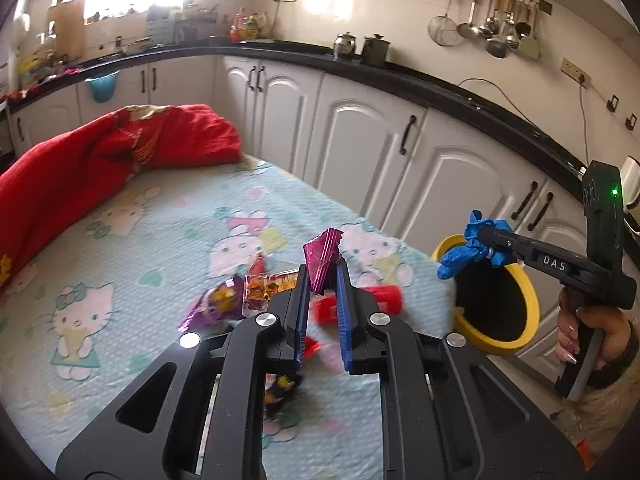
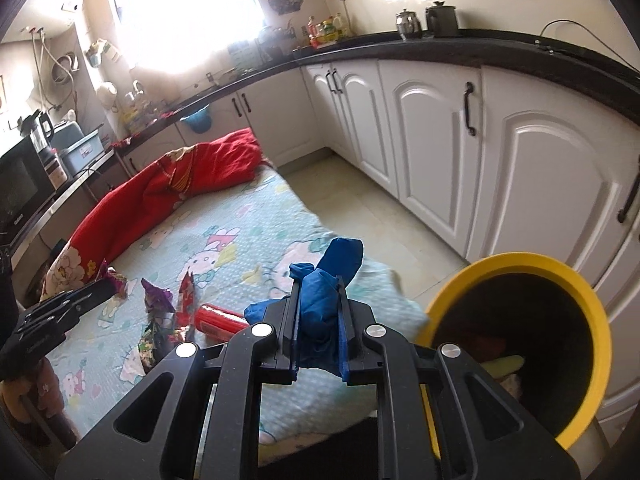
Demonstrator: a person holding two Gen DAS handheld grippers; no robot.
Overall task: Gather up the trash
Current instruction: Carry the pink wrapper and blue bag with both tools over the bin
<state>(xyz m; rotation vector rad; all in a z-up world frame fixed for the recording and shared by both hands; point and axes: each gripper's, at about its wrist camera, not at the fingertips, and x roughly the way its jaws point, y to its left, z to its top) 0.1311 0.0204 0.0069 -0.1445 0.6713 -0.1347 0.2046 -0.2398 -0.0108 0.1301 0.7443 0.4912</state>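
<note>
Left wrist view: left hand-held gripper (image 1: 323, 268) clenched on magenta wrapper (image 1: 322, 258).
Right hand-held gripper (image 2: 318, 294) grasps blue glove (image 2: 324, 284) beside yellow-rimmed bin (image 2: 516, 262); wrappers, red can (image 2: 222, 319) on bed.

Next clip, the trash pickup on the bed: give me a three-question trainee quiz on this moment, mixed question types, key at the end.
1. True or false: the right gripper is shut on a blue glove.
2. What does the left gripper hold? A) red can B) magenta wrapper C) nothing
3. What colour is the bin's rim?

Key:
1. True.
2. B, the magenta wrapper; the red can lies on the bedsheet.
3. Yellow.
</note>
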